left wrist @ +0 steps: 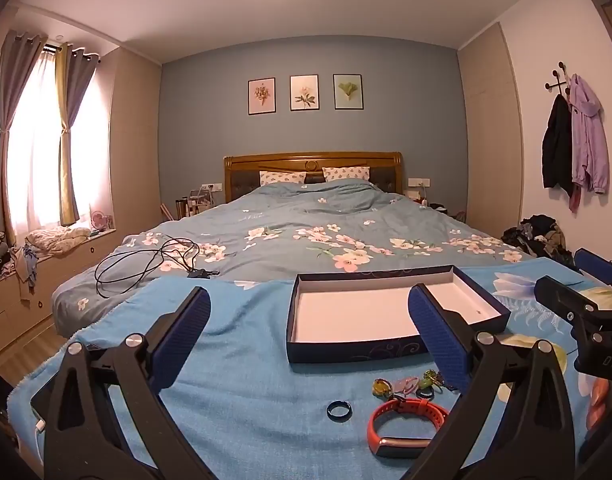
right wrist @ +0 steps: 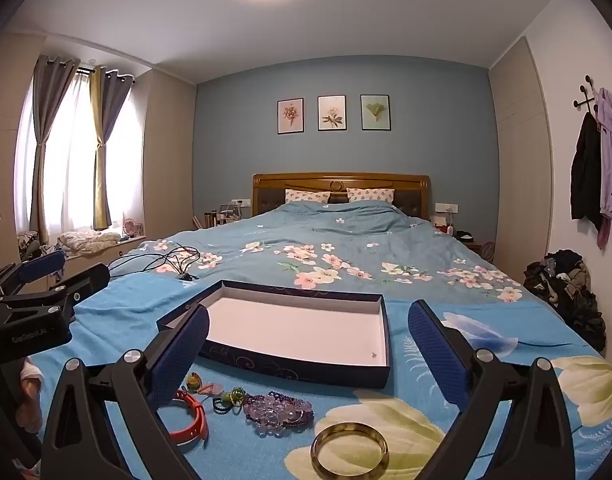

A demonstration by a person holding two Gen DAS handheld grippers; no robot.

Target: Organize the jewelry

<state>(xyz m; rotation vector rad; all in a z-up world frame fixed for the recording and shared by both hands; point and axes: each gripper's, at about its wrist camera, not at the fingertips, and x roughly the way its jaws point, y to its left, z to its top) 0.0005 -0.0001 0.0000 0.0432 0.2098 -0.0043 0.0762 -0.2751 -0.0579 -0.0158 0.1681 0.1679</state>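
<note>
We hold the left gripper [left wrist: 310, 334] with its jaws wide apart and empty, hovering over the blue floral cloth [left wrist: 246, 360]. Its view alone shows the dark ring [left wrist: 339, 410] at 6 o'clock and the whole orange watch band [left wrist: 406, 428] at 5 o'clock. The open box [right wrist: 290, 366] sits at 12 o'clock beyond the jewelry, so we judge it to be the destination, with nearly everything yet to load. The right gripper [right wrist: 308, 354] is likewise spread and carrying nothing. Only its view shows the purple bead bracelet [right wrist: 276, 414] and the amber bangle [right wrist: 349, 448] at 6 o'clock.
</note>
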